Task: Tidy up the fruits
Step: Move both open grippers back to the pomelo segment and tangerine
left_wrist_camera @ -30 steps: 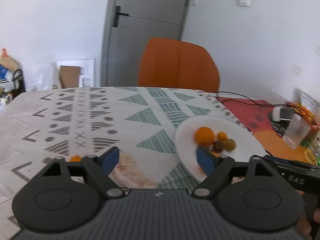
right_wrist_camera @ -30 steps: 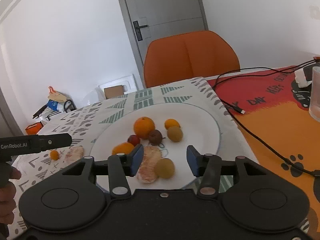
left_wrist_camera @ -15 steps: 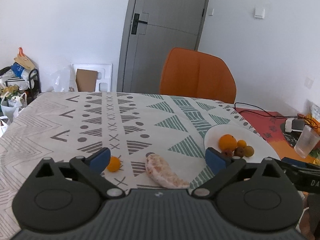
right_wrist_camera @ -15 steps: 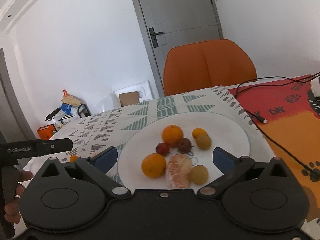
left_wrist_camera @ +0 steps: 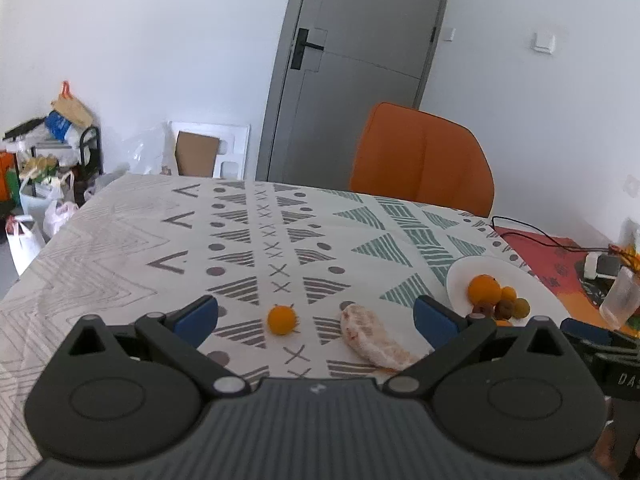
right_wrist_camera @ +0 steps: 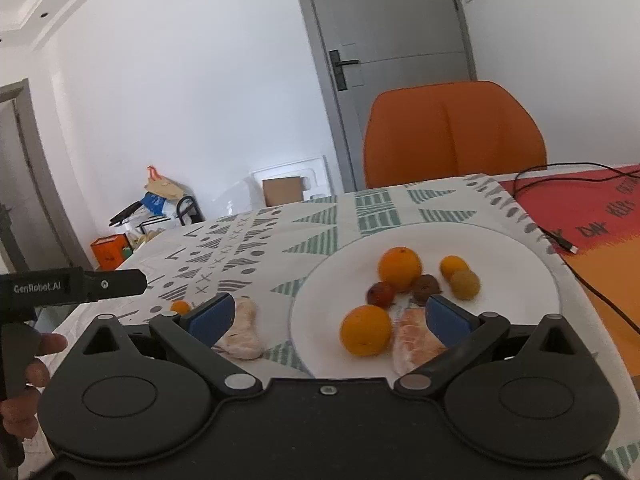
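A white plate holds two oranges, several small fruits and a peeled citrus piece. My right gripper is open and empty over the plate's near edge. In the left wrist view a small orange fruit and a peeled citrus piece lie on the patterned tablecloth, left of the plate. My left gripper is open and empty, just short of them. Both loose pieces also show in the right wrist view, the small fruit and the peeled piece.
An orange chair stands behind the table. A red-orange mat with a black cable lies right of the plate. A clear cup stands at the right. Bags and clutter sit on the floor at the left.
Both grippers have opened wide and drawn back. The left view has shifted left, bringing the small orange fruit and peeled piece between its fingers. A peeled piece now lies on the plate.
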`<action>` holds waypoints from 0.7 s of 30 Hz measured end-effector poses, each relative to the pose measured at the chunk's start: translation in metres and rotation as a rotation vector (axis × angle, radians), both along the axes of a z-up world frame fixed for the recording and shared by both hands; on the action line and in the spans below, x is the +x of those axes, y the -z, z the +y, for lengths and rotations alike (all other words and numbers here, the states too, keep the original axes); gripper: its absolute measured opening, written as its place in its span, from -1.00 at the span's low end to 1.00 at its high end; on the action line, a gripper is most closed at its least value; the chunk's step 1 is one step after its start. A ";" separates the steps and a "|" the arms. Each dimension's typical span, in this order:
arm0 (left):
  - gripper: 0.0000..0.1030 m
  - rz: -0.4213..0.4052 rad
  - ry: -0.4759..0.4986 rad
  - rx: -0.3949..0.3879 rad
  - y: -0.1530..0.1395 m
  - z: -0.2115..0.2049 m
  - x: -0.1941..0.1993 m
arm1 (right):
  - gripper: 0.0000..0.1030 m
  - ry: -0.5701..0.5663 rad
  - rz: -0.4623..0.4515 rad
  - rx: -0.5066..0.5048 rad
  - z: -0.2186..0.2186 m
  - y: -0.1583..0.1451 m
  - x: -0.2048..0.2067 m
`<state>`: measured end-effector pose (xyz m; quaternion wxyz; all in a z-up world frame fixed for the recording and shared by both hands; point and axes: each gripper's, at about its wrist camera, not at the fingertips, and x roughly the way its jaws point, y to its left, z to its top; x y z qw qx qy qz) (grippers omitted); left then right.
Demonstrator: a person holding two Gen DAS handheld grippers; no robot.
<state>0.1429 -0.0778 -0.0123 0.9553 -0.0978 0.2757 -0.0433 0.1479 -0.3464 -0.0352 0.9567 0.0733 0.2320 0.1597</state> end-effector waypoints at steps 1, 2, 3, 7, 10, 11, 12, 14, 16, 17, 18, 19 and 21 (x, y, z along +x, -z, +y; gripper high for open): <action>1.00 0.005 0.003 -0.010 0.000 0.003 0.000 | 1.00 -0.005 0.001 -0.001 0.002 0.000 0.000; 0.99 0.008 0.006 -0.013 0.000 0.006 -0.001 | 1.00 -0.012 0.002 -0.001 0.005 0.000 0.000; 0.99 0.011 0.007 -0.008 0.000 0.008 -0.001 | 1.00 -0.018 0.002 -0.002 0.007 0.000 0.000; 0.96 0.013 0.013 0.001 0.000 0.015 -0.004 | 1.00 -0.040 0.008 -0.005 0.017 -0.001 0.002; 0.92 0.003 0.019 0.006 0.000 0.019 -0.008 | 1.00 -0.067 0.017 -0.001 0.025 -0.001 0.004; 0.88 0.002 0.022 0.010 0.000 0.020 -0.009 | 1.00 -0.076 0.017 -0.007 0.029 -0.002 0.004; 0.86 0.003 0.025 0.013 0.000 0.021 -0.009 | 1.00 -0.083 0.017 -0.016 0.032 -0.001 0.004; 0.82 0.003 0.029 0.012 0.002 0.024 -0.010 | 1.00 -0.104 0.016 -0.023 0.038 -0.001 0.005; 0.73 0.007 0.032 0.009 0.003 0.027 -0.010 | 1.00 -0.125 0.019 -0.018 0.043 -0.002 0.006; 0.68 0.011 0.034 0.006 0.004 0.029 -0.010 | 1.00 -0.134 0.021 -0.018 0.046 -0.002 0.006; 0.63 0.015 0.034 0.003 0.006 0.031 -0.010 | 1.00 -0.142 0.022 -0.021 0.049 -0.002 0.006; 0.61 0.018 0.033 0.001 0.007 0.033 -0.009 | 0.99 -0.149 0.022 -0.025 0.052 -0.002 0.007; 0.59 0.023 0.031 -0.003 0.008 0.036 -0.009 | 0.97 -0.163 0.026 -0.034 0.058 -0.001 0.009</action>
